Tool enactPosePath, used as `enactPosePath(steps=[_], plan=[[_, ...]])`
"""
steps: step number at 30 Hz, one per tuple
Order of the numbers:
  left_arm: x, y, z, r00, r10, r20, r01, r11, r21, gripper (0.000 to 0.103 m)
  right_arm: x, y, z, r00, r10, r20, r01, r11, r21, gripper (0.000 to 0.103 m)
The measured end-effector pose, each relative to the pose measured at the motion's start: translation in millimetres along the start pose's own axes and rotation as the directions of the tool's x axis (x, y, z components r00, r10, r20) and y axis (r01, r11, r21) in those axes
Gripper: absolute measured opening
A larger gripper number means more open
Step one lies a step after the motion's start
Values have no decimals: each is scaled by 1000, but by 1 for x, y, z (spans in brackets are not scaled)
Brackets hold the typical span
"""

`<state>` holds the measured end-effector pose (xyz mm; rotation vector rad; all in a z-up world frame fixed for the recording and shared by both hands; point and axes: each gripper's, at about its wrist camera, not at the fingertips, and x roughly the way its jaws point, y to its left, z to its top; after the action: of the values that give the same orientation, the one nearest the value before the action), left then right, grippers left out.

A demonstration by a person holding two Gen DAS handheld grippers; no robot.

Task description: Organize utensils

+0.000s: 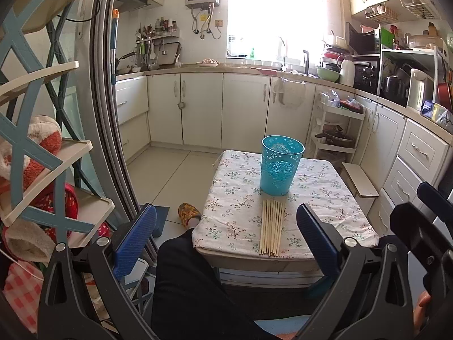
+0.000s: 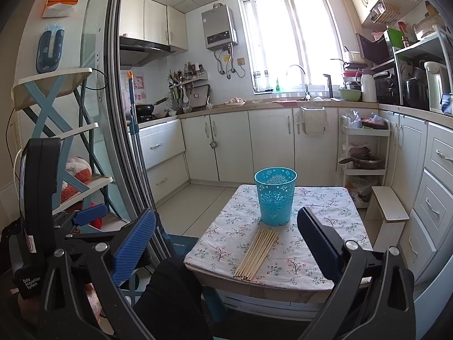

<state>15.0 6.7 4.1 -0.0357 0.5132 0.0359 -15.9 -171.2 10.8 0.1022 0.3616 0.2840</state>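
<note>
A small worktop (image 1: 325, 198) under a flowered cloth stands ahead of both hand-held grippers, with the person's dark-clad leg (image 1: 184, 283) below it. A turquoise perforated cup (image 1: 281, 167) stands upright on the cloth, beyond the fingertips. A row of pale wooden chopsticks (image 1: 271, 228) lies flat just nearer than the cup, between the cup and the near edge. The left hand-held gripper (image 1: 226, 243) is spread wide and empty, short of the worktop. The right hand-held gripper (image 2: 226, 243) is likewise wide and holds nothing.
</note>
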Motion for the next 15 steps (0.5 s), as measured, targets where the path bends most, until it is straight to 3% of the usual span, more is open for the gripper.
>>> enactPosePath(steps=[9, 15], plan=[[58, 7, 6, 996, -3, -89, 1, 1000, -22, 95, 57, -25, -8, 988, -23, -156, 34, 997, 65, 96], [110, 17, 3, 985, 0, -171, -6, 999, -38, 95, 119, -50, -26, 953, -28, -301, 60, 993, 98, 93]])
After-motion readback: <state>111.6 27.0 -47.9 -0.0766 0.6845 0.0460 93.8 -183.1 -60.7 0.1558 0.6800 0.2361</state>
